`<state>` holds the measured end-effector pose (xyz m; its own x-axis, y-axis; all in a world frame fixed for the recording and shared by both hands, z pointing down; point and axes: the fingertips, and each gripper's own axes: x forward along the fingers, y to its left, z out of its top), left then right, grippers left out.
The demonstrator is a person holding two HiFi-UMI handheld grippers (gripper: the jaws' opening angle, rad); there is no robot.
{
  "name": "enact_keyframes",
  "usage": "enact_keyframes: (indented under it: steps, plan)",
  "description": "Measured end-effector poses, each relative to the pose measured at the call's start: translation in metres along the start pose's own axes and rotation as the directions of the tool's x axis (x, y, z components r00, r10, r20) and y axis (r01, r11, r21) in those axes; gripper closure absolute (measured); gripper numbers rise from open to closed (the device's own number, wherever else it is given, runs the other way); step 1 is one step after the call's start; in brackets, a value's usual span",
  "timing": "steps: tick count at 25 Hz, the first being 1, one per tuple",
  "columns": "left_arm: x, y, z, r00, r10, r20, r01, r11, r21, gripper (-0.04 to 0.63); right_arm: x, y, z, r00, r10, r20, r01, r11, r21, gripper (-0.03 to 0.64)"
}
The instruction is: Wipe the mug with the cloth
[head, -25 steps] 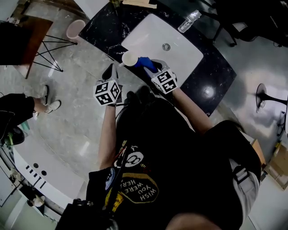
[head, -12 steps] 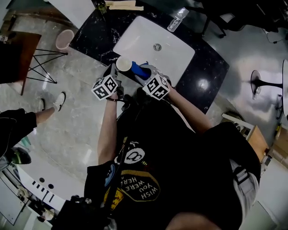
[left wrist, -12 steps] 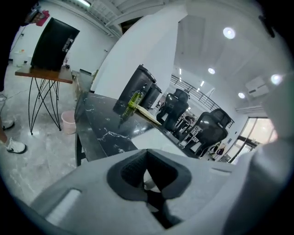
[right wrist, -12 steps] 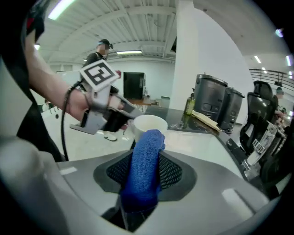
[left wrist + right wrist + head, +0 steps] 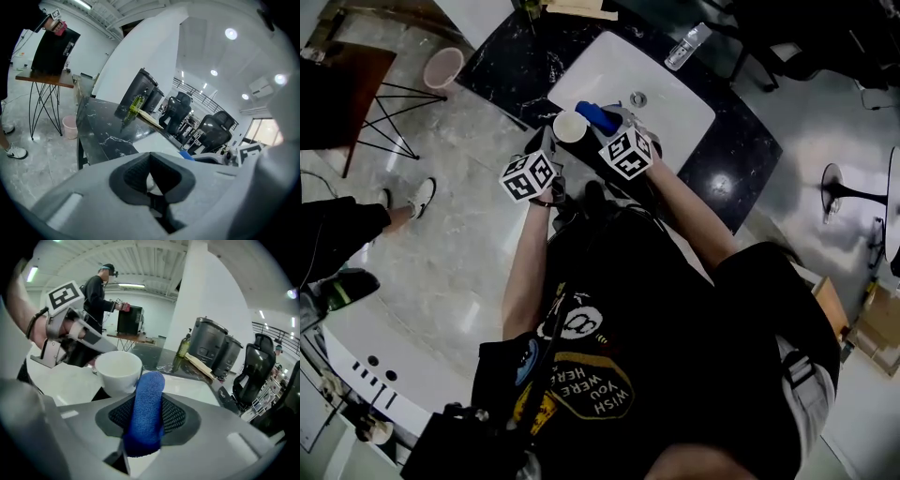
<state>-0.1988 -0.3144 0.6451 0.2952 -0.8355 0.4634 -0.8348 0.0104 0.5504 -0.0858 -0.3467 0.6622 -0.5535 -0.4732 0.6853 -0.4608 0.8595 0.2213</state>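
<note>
Mug [image 5: 570,127]: white, open end up, at the near left corner of the sink [image 5: 675,127]
Bin [image 5: 443,66]: pink, on the floor far left, past the left end of the surface [image 5: 502,66]
Left hand-held gripper [image 5: 151,183]: jaws pinched narrow on the mug's handle, with a bit of white showing between the pads
Cloth [image 5: 149,390]: blue and rolled up, pokes at the mug from the right; tip is right by the mug's side, can't tell if it actually touches
Right hand-held gripper [image 5: 147,417]: clamped on the cloth, and the roll fills the gap between the pads
Bottle [image 5: 686,45]: clear plastic, lying on the dark surface at the far side of the sink
</note>
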Motion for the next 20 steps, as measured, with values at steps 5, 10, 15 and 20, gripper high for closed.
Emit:
enact_keyframes:
  steps: [5,10,15,20]
  plan:
    - [-0.002,0.002,0.001,1.000,-0.004,0.007,0.004,1.000,-0.017,0.592,-0.033,0.048,-0.006,0.996,0.046,0.073,-0.045,0.999,-0.009,0.469]
    - [-0.003,0.000,-0.001,1.000,-0.006,0.010,0.006,0.999,-0.033,0.592,-0.045,0.043,-0.009,0.990,0.047,0.132,-0.055,0.997,0.059,0.469]
    - [-0.003,-0.002,-0.001,1.000,-0.005,0.018,0.005,1.000,-0.020,0.592,-0.022,-0.007,-0.003,0.995,-0.044,0.087,0.031,0.989,0.145,0.469]
    - [-0.005,-0.004,-0.002,0.999,-0.007,0.038,0.008,1.000,-0.021,0.592,-0.027,0.029,-0.021,0.999,0.019,0.029,-0.020,0.999,0.036,0.469]
